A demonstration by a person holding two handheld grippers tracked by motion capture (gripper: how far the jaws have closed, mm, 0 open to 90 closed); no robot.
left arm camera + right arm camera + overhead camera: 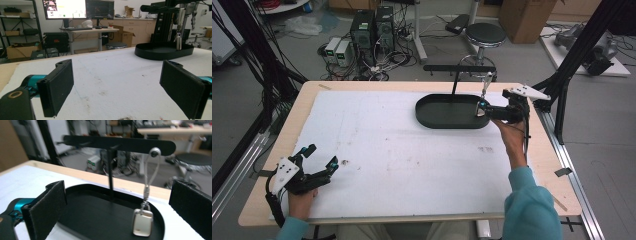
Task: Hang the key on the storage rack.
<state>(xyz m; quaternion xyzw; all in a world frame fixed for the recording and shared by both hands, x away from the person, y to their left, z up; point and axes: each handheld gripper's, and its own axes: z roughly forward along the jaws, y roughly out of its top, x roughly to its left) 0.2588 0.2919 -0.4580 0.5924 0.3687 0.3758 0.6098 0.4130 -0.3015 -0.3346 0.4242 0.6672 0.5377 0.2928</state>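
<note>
Silver key-tag on a thin wire loop [143,221] hangs from a peg on the black metal T-stand [117,143], dangling over the stand's black oval tray [100,220], just ahead of the right gripper [117,205] & between its jaws' line, untouched; jaws spread wide w/ nothing in them. Left gripper [115,85] also spread, empty, parked well away from the stand. Risk, imo: a jaw could clip the wire loop as the gripper shifts, setting the tag swinging or slipping it off the peg. Surface: white foam sheet [387,145], scuffed, on a wooden table; room beyond has PCs, cables, a stool
</note>
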